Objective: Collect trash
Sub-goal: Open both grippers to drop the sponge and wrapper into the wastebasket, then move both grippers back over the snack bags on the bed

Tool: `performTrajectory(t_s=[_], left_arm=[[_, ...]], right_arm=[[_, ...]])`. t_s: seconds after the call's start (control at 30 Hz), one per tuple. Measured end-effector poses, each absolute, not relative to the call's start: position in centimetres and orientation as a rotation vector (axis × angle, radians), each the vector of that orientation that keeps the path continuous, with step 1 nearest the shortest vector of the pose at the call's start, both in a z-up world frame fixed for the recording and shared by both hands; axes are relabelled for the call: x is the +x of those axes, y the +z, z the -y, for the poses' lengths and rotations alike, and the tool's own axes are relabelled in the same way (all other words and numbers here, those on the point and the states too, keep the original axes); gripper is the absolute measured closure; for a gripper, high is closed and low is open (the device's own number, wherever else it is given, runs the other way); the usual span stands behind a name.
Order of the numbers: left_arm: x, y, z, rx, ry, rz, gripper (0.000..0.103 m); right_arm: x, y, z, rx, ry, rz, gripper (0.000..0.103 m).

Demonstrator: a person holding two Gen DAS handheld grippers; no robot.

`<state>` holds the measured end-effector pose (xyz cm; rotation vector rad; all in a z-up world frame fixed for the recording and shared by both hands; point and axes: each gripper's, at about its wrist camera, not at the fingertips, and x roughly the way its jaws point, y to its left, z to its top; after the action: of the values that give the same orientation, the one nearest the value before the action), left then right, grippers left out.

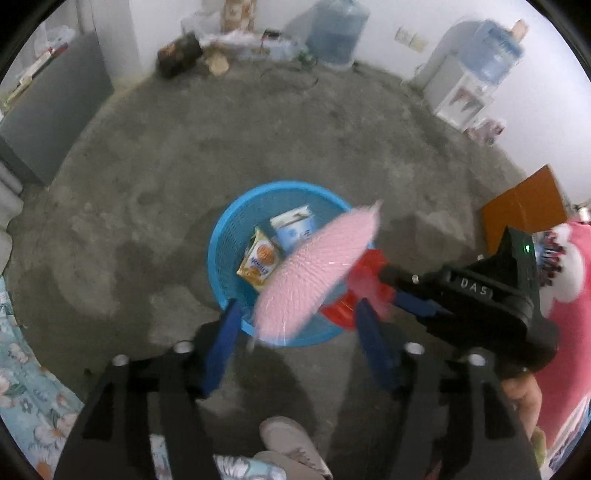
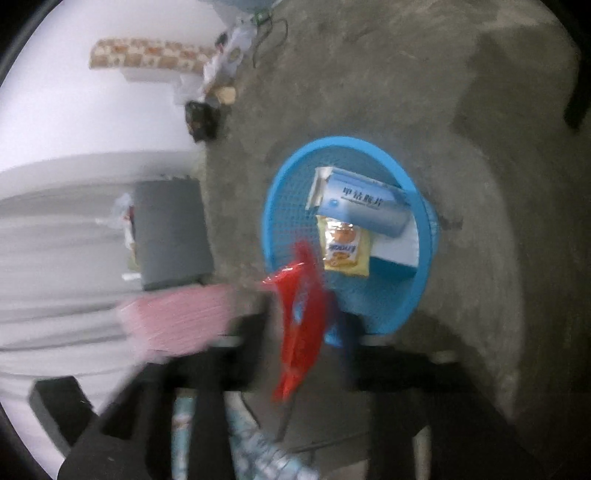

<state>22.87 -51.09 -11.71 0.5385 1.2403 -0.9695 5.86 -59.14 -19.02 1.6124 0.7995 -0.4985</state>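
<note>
Left wrist view: bare concrete floor [image 1: 258, 140], white walls, water jugs [image 1: 338, 29] at the far wall. The left gripper [image 1: 295, 332] has spread jaws over the blue basket [image 1: 221, 254]; a pink foam net [image 1: 317, 269] hangs loose between them.

Right wrist view: the right gripper [image 2: 306, 332], jaws spread, red wrapper [image 2: 303, 317] between them at the basket's near rim.

Perforated plastic basket [image 1: 225, 236] – glossy red wrapper [image 2: 301, 314], pink foam netting [image 1: 317, 269] – rough concrete floor [image 1: 221, 140]

Dim, flat indoor light, heavy motion blur in the right wrist view, fisheye bending and dark vignetted corners throughout.
</note>
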Motion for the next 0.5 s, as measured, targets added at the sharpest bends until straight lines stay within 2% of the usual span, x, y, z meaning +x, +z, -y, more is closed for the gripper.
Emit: performTrajectory(t_s=[0.1,0.2,0.5], left_arm=[[23.7,-12.7,51.0,0.550,-0.885,-1.273,0.039],[23.7,-11.7,49.6,0.514,-0.894,-1.274,0.038],[22.3,-5.2,44.8,0.470,-0.911,-1.143,0.036]], right_arm=[[5.8,-21.0,59.0,1.575,-0.570,-0.889,0.051],[4.3,-21.2,57.7,1.603,-0.543,-0.871,0.050],[1.4,-15.7,55.0,1.412,-0.541,-0.870,0.039]])
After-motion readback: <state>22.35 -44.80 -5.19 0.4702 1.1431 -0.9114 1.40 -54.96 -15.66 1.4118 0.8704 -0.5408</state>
